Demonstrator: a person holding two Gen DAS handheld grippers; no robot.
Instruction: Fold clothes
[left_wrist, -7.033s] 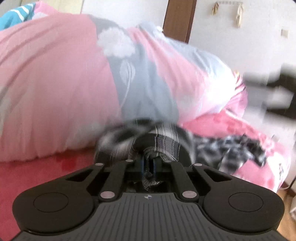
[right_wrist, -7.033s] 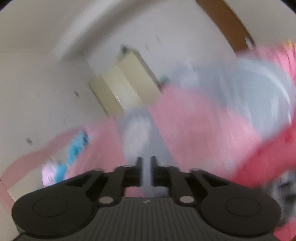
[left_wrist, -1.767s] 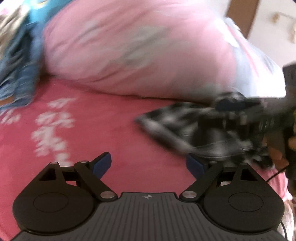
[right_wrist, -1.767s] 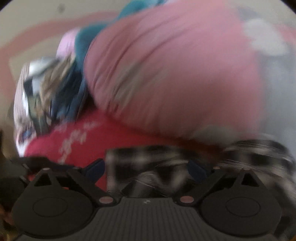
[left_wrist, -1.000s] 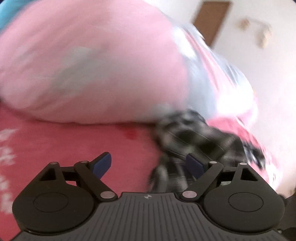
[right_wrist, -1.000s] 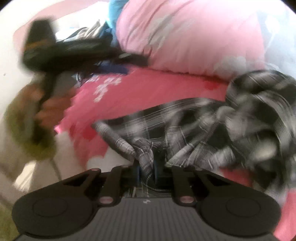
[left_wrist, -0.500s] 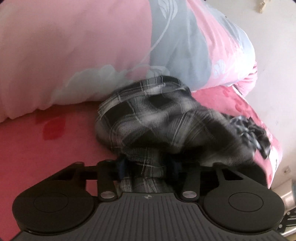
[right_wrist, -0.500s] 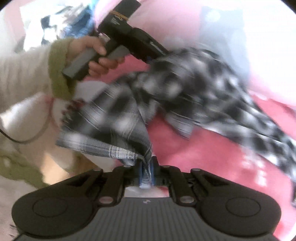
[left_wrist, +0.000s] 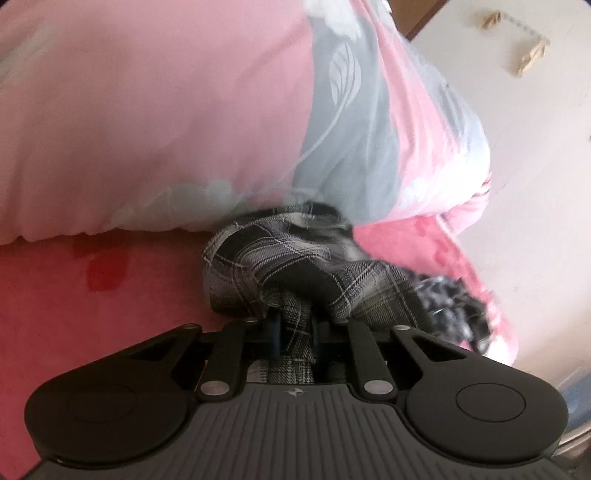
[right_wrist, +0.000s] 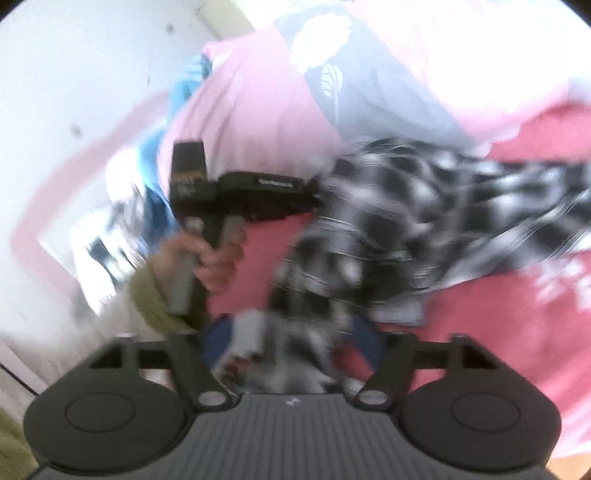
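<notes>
A black-and-white plaid garment (left_wrist: 295, 266) lies bunched on a bed with a pink-red sheet (left_wrist: 110, 295), its far end pressed against a heaped pink-and-grey duvet (left_wrist: 184, 110) along the bed's back edge. The left gripper (left_wrist: 293, 328) is closing on a gathered fold of the plaid, the cloth pinched between its blue pads and trailing back toward the camera. The right gripper (right_wrist: 291, 350) is opening, its blue pads standing wide with a blurred corner of the same cloth loose between them, apparently unpressed. In the right wrist view the garment's long axis appears to run from the near edge of the bed up and away to the right, while the person's left hand (right_wrist: 207, 266) holds its tool at the garment's left end. The left gripper, already on the fabric, looks the nearer for the coming fold; the right must find a fresh hold.
</notes>
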